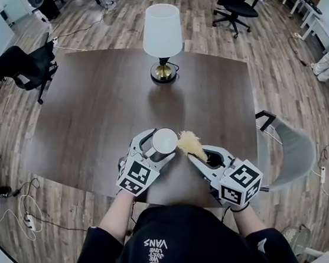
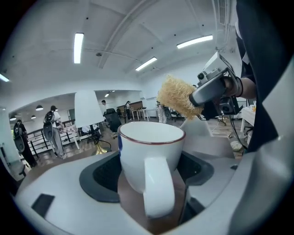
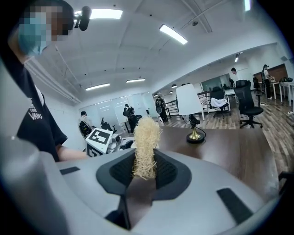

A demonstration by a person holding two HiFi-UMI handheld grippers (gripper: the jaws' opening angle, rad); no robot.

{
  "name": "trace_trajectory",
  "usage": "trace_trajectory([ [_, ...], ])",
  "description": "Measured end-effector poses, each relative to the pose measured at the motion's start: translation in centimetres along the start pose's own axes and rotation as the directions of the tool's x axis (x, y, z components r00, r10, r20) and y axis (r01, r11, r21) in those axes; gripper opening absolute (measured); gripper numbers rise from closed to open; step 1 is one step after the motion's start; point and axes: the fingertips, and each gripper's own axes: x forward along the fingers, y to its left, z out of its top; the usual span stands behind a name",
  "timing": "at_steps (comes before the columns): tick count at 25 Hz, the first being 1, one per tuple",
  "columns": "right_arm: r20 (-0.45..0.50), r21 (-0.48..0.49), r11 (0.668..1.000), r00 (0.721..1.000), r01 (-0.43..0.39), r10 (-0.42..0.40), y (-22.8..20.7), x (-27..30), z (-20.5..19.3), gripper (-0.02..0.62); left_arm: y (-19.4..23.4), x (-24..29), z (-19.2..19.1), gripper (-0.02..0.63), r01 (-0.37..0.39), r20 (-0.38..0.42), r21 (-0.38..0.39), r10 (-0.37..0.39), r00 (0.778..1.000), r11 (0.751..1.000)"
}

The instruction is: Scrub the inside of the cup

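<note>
Your L gripper (image 1: 155, 149) has its jaws closed on the body of the white cup (image 1: 165, 140), one each side. The cup is upright w/ its handle toward you, over the table's (image 1: 91, 113) near edge. Just right, your R gripper (image 1: 198, 155) has its jaws pinched close on a straw-coloured scrubber (image 1: 191, 144). The scrubber's tuft is just beside the cup's right rim, outside it. A lamp (image 1: 161, 36) stands at far centre.
</note>
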Motion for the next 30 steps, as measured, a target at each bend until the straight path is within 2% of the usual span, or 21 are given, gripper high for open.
trace_trajectory([
  [4,-0.031,-0.12,0.993,0.999,-0.018,0.015,1.0,0.4,1.1,0.091,0.4,-1.2,1.1,0.388,-0.03,-0.024,0.04,0.031,0.999,0.999],
  [8,-0.091,-0.26,0.965,0.996,-0.028,0.005,1.1,1.0,1.5,0.091,0.8,-1.8,1.6,0.388,-0.063,-0.051,0.08,0.067,0.996,0.995],
  [11,-0.141,-0.318,0.946,0.99,-0.055,0.01,1.3,1.6,1.6,0.091,0.8,-2.2,1.8,0.387,-0.07,-0.061,0.099,0.077,0.995,0.993],
  [13,-0.195,-0.348,0.933,0.98,-0.093,0.025,1.5,2.2,1.1,0.091,0.7,-2.4,1.7,0.388,-0.08,-0.081,0.138,0.092,0.992,0.987],
  [17,-0.359,-0.41,0.893,0.933,-0.186,0.03,1.5,3.5,-0.6,0.091,0.8,-2.5,1.3,0.388,-0.097,-0.149,0.299,0.146,0.978,0.949],
  [23,-0.507,-0.432,0.851,0.861,-0.298,0.044,2.4,4.7,-2.3,0.089,0.8,-2.5,0.4,0.388,-0.07,-0.225,0.459,0.192,0.955,0.886],
  [27,-0.532,-0.437,0.841,0.846,-0.32,0.046,2.9,5.3,-2.8,0.089,0.4,-2.5,0.0,0.387,-0.046,-0.259,0.53,0.214,0.942,0.847],
  [30,-0.523,-0.448,0.844,0.852,-0.296,0.02,2.3,5.6,-2.3,0.089,0.1,-2.4,-0.1,0.387,-0.041,-0.262,0.551,0.219,0.94,0.834],
])
